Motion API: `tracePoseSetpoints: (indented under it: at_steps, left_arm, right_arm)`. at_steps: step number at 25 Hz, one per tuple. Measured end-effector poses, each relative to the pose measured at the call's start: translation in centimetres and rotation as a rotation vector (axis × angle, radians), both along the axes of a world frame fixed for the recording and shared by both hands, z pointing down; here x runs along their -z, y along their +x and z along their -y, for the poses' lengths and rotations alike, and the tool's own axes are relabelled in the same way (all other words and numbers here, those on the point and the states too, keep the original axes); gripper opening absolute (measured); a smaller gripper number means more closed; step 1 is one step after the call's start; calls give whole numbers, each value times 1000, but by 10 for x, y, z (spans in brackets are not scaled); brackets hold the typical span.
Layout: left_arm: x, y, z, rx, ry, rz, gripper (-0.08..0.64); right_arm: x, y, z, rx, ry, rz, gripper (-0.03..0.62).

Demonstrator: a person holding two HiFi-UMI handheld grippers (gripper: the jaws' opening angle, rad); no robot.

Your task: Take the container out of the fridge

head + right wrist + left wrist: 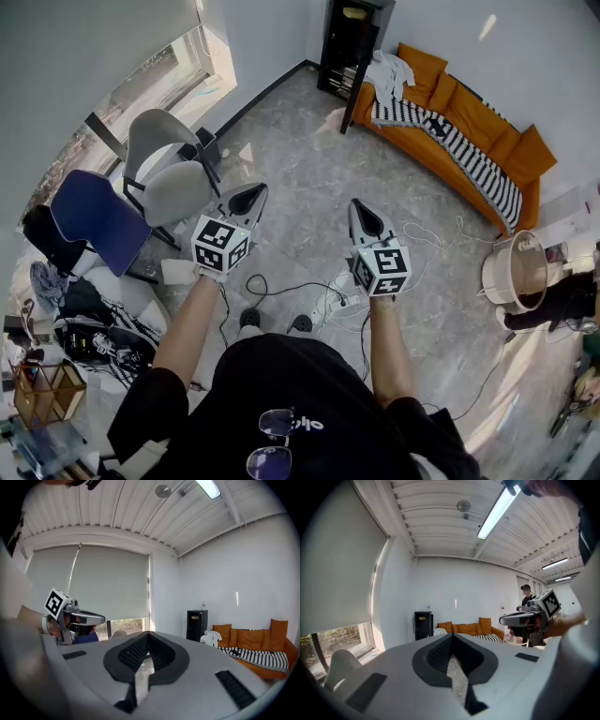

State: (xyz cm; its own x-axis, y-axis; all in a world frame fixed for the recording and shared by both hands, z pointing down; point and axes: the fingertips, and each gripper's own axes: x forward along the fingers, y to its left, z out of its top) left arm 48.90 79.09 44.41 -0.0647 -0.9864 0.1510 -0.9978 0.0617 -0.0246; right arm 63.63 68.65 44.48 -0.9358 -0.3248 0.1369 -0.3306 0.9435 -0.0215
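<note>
No container shows in any view. A tall black cabinet (pixel 349 42), perhaps the fridge, stands against the far wall beside the sofa; it also appears as the black cabinet (pixel 423 625) in the left gripper view and the black cabinet (pixel 197 625) in the right gripper view. My left gripper (pixel 251 195) and right gripper (pixel 361 208) are held side by side at waist height, well short of the cabinet, pointing across the floor. Seen from its own camera, the left gripper (pixel 452 637) has its jaws together and holds nothing. The right gripper (pixel 147 634) is likewise shut and empty.
An orange sofa (pixel 469 122) with a striped blanket (pixel 450 141) runs along the right wall. Grey and blue chairs (pixel 155 183) stand on the left by the window. A white bucket (pixel 514 270) sits at the right. Cables (pixel 319 295) trail over the floor by my feet.
</note>
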Motion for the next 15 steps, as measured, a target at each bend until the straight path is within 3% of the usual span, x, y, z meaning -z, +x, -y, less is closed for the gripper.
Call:
tracePoseSetpoints:
  at_steps: [7,15]
  left_arm:
    - [-7,27,17,9,-4,-3,-2]
    - [-13,27,33,8,-23,-8,-2]
  right_arm:
    - [-10,23,20,5,-20,5,6]
    - [-17,26,42,-7,-43,10,6]
